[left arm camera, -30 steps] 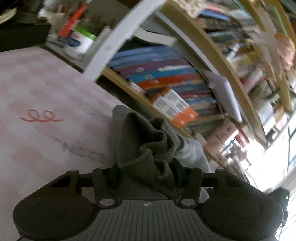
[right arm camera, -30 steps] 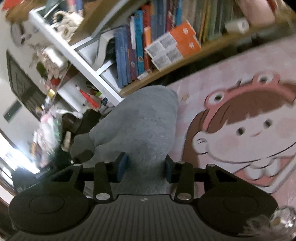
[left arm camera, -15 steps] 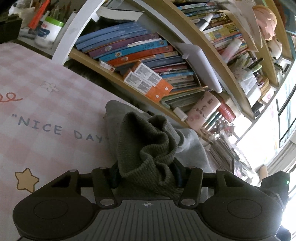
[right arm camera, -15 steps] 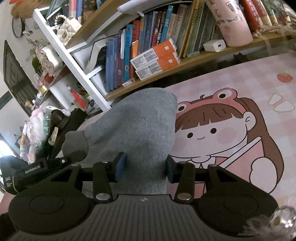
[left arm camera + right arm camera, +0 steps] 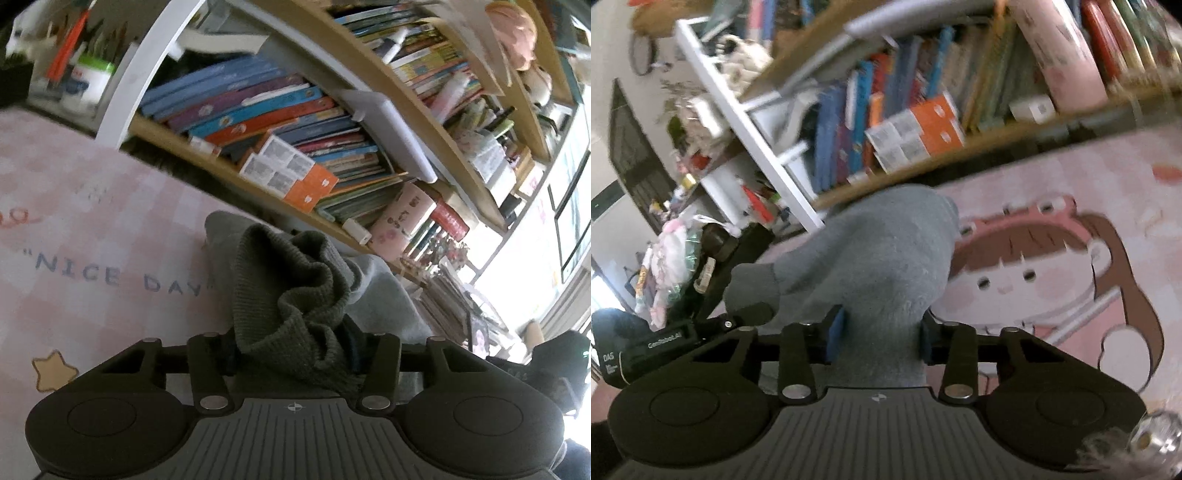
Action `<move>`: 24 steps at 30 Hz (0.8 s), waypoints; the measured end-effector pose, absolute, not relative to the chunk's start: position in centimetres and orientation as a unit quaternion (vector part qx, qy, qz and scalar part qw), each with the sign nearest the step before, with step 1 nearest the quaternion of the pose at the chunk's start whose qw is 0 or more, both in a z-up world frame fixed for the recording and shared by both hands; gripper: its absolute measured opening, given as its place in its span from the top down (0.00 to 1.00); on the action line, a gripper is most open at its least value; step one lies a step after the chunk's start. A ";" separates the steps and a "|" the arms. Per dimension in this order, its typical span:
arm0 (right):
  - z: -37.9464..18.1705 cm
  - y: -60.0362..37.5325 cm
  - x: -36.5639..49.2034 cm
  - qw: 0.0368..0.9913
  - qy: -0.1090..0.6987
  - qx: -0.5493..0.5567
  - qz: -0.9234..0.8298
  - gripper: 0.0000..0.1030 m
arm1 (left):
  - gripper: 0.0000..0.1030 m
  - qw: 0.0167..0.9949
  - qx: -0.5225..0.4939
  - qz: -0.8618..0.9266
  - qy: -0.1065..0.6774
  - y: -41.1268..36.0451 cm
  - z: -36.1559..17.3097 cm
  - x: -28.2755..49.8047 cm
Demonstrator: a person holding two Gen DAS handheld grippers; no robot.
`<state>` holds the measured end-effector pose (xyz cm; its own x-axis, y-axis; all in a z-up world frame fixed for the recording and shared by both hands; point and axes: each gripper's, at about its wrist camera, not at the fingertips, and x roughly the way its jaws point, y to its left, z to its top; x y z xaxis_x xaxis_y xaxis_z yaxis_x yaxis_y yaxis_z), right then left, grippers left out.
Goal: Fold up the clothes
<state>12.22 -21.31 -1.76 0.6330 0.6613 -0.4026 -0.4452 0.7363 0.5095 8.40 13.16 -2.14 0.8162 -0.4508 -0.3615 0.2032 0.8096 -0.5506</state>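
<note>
A grey sweater with an olive-green ribbed edge (image 5: 295, 288) is held up above a pink printed mat (image 5: 92, 221). My left gripper (image 5: 291, 354) has the bunched ribbed edge between its fingers, and its jaws are closing on it. The grey cloth (image 5: 384, 299) trails off to the right. In the right wrist view, my right gripper (image 5: 881, 339) grips a fold of the grey sweater (image 5: 879, 258), its jaws also closing on the cloth. The sweater humps up ahead of it and hides the mat behind. The left gripper's black body (image 5: 665, 343) shows at lower left.
A bookshelf (image 5: 332, 147) packed with books stands just past the mat's far edge, with a white shelf post (image 5: 757, 140) beside it. The mat carries "NICE DAY" lettering (image 5: 110, 277) and a cartoon girl (image 5: 1034, 280). Cluttered side shelves (image 5: 683, 229) stand at left.
Both grippers carried the sweater sideways over the mat, then nearly stopped. The lettering and the whole cartoon girl came into view. Both grips on the cloth held.
</note>
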 end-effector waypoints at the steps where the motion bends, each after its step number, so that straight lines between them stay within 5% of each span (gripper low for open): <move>1: -1.6 -21.3 12.1 0.886 0.286 0.181 0.317 0.66 | 0.53 0.918 -0.255 -0.178 0.244 13.3 -2.1 8.4; 13: -2.3 -21.4 12.8 0.876 0.330 0.176 0.304 0.51 | 0.41 0.908 -0.270 -0.175 0.269 13.8 -2.7 9.0; 24: -2.9 -21.3 13.1 0.865 0.345 0.191 0.310 0.60 | 0.42 0.904 -0.273 -0.182 0.275 13.8 -3.1 9.2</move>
